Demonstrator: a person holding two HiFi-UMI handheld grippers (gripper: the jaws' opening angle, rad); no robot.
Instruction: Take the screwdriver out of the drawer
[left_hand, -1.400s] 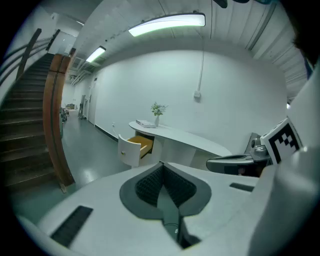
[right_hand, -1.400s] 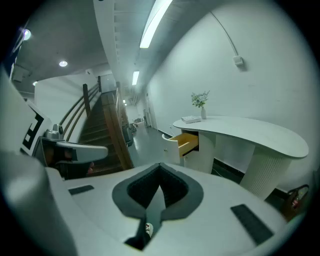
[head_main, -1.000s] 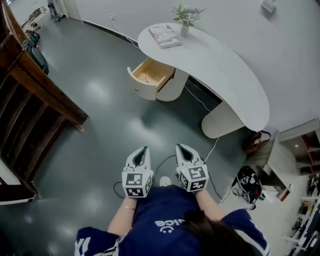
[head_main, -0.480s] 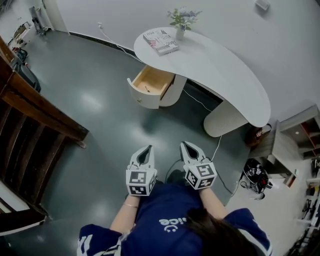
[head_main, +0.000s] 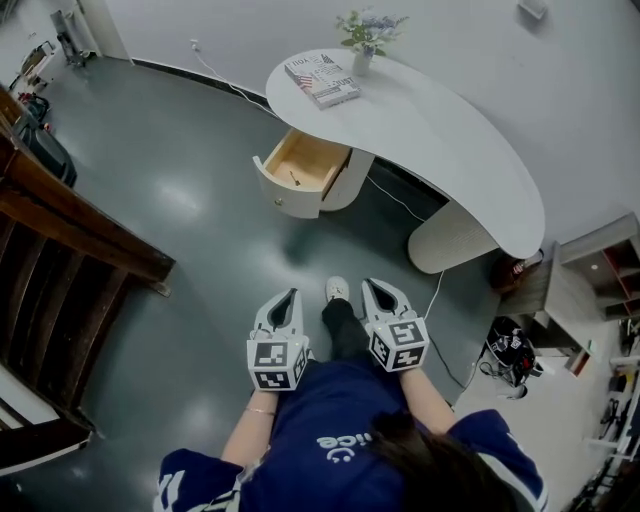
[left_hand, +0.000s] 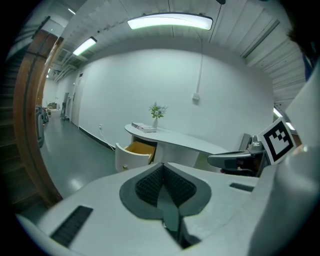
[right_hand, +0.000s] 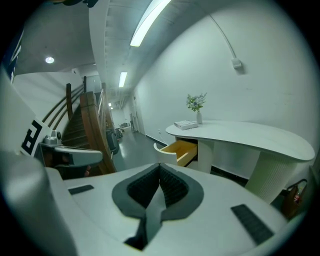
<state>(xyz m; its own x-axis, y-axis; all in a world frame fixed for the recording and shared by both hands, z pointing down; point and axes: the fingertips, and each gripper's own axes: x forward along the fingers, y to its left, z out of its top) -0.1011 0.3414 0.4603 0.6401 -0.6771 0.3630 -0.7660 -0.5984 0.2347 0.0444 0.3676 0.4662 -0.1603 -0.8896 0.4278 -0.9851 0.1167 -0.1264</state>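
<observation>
The open wooden-lined drawer (head_main: 300, 165) juts from the white curved desk (head_main: 450, 130), far ahead of both grippers. A thin dark item (head_main: 293, 178) lies on the drawer's floor, too small to make out. My left gripper (head_main: 287, 299) and right gripper (head_main: 376, 290) are held side by side close to the person's body, both shut and empty, pointing toward the desk. The left gripper view shows the left gripper (left_hand: 162, 167) with pads together and the drawer (left_hand: 134, 150) beyond. From the right gripper (right_hand: 160, 167), also with pads together, the drawer (right_hand: 182, 149) is likewise distant.
A book (head_main: 322, 78) and a vase of flowers (head_main: 368, 35) stand on the desk. A wooden staircase (head_main: 60, 230) fills the left side. The person's shoe (head_main: 337, 290) sits between the grippers. A cable (head_main: 400, 205) runs on the floor, with a dark bag (head_main: 510, 360) at right.
Both grippers have travelled forward toward the desk, still shut. The person's foot has stepped forward and shows between the grippers.
</observation>
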